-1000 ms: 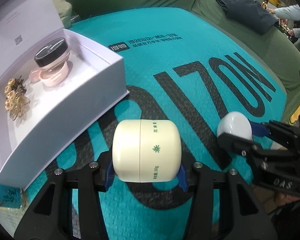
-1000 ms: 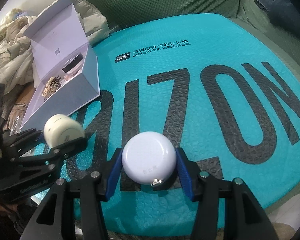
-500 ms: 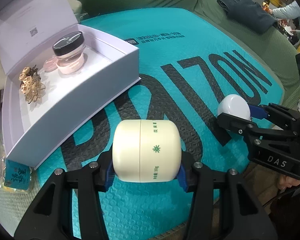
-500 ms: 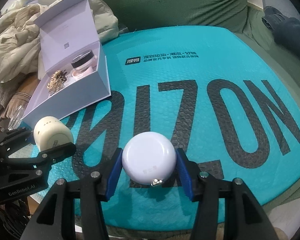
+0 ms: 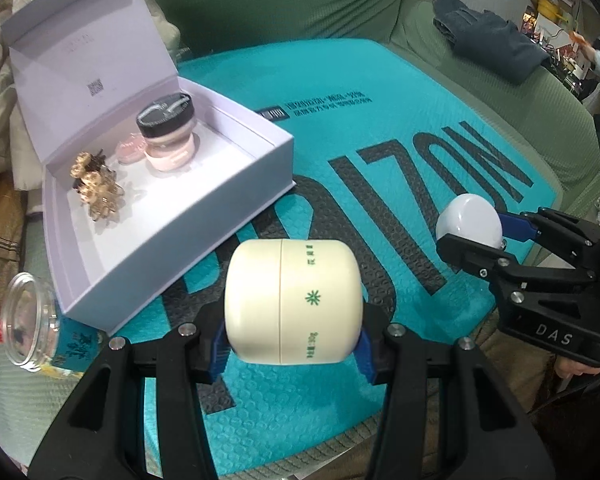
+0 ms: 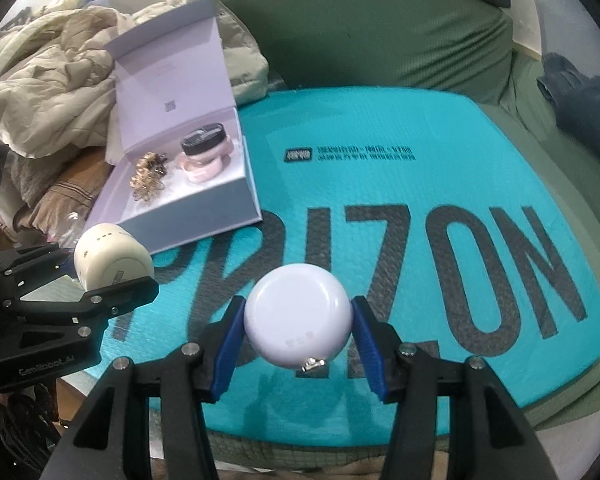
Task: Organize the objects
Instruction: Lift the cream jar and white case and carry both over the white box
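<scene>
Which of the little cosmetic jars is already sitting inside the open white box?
The pink jar with the black lid, beside the gold hair clip in the box. The cream jar is held in the left gripper, the white round one in the right gripper.

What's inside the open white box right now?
Inside the white box: a black-lidded pink jar, a small pink piece beside it, and a gold hair clip. The near wall hides part of the floor.
</scene>
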Demonstrator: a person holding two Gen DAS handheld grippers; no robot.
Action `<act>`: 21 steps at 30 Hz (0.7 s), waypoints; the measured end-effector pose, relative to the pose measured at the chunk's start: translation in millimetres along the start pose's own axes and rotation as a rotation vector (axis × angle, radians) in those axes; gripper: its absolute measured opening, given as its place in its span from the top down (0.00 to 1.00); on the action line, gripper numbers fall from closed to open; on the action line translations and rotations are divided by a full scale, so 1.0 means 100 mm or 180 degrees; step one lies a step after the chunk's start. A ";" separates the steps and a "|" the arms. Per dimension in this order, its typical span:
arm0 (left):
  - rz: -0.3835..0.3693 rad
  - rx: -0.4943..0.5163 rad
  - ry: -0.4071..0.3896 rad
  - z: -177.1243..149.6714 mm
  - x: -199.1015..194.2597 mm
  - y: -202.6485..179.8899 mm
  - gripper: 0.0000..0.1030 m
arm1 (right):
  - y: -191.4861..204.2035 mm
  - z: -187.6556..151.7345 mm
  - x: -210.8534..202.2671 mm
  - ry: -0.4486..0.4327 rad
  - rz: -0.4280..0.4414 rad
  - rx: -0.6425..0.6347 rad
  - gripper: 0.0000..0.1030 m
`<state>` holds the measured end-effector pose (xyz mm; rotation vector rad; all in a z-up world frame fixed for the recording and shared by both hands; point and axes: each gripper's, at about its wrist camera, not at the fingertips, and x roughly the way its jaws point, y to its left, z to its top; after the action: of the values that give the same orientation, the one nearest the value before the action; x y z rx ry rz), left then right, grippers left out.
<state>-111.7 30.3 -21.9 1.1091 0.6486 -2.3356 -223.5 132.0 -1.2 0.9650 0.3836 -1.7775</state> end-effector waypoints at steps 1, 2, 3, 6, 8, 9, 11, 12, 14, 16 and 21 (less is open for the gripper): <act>0.0020 -0.0009 -0.0015 0.01 -0.03 0.01 0.54 | 0.02 0.01 -0.02 -0.0009 0.0012 -0.0023 0.48; 0.0050 -0.0014 -0.0027 0.01 -0.06 0.02 0.54 | 0.06 0.03 -0.04 -0.0020 0.0025 -0.0052 0.48; 0.0081 -0.0017 -0.0035 0.01 -0.09 0.03 0.54 | 0.08 0.04 -0.06 -0.0031 0.0036 -0.0077 0.48; 0.0144 -0.0045 -0.0075 0.01 -0.18 0.07 0.54 | 0.16 0.08 -0.12 -0.0052 0.0091 -0.0145 0.48; 0.0180 -0.0073 -0.0111 0.01 -0.26 0.10 0.54 | 0.22 0.11 -0.15 -0.0076 0.0128 -0.0200 0.48; 0.0201 -0.0086 -0.0131 0.01 -0.31 0.12 0.54 | 0.25 0.13 -0.17 -0.0088 0.0144 -0.0224 0.48; 0.0254 -0.0109 -0.0170 0.00 -0.39 0.16 0.54 | 0.31 0.14 -0.20 -0.0103 0.0176 -0.0267 0.48; 0.0274 -0.0115 -0.0182 0.00 -0.42 0.17 0.54 | 0.35 0.16 -0.22 -0.0114 0.0196 -0.0296 0.48; 0.0317 -0.0144 -0.0204 -0.01 -0.48 0.22 0.54 | 0.40 0.16 -0.26 -0.0121 0.0234 -0.0329 0.48; 0.0340 -0.0183 -0.0226 -0.02 -0.55 0.26 0.54 | 0.47 0.18 -0.28 -0.0128 0.0265 -0.0375 0.48; 0.0406 -0.0238 -0.0271 -0.06 -0.68 0.36 0.54 | 0.58 0.21 -0.32 -0.0130 0.0315 -0.0443 0.48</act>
<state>-48.9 19.9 21.5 0.9828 0.6104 -2.2186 -176.1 114.2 46.1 0.8343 0.4209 -1.6557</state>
